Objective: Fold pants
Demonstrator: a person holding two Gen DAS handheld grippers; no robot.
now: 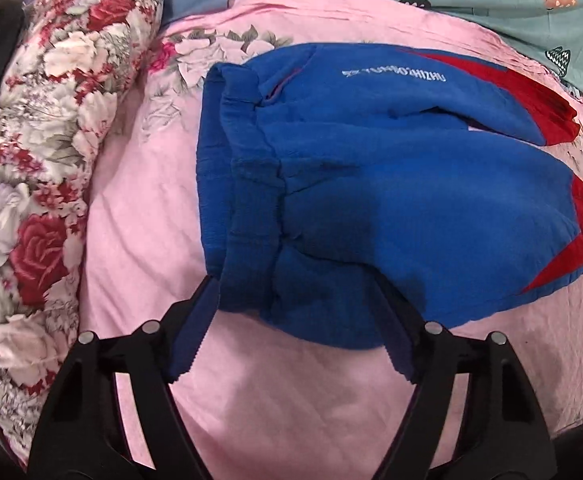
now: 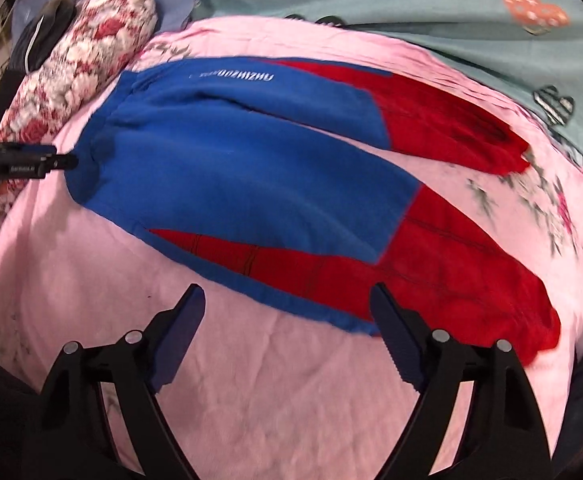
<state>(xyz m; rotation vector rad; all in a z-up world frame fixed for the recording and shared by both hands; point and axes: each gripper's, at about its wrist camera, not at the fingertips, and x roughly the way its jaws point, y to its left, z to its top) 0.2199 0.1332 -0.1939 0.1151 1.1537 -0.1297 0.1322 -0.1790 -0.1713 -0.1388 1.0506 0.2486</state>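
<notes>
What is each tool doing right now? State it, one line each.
Left tool: open, jaws straddling the waistband corner of the pants, not clamped.
Right tool: open, holding nothing, hovering at the near leg edge.

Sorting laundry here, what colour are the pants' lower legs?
Red lower legs, clearest in the right wrist view.

Bright, even light; strong fisheye edge warping; right wrist view motion-blurred.

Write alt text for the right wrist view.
Blue and red pants lie spread flat on a pink sheet, with the open right gripper just above their near edge. At far left, the left gripper is at the waistband, beside a floral quilt.
</notes>
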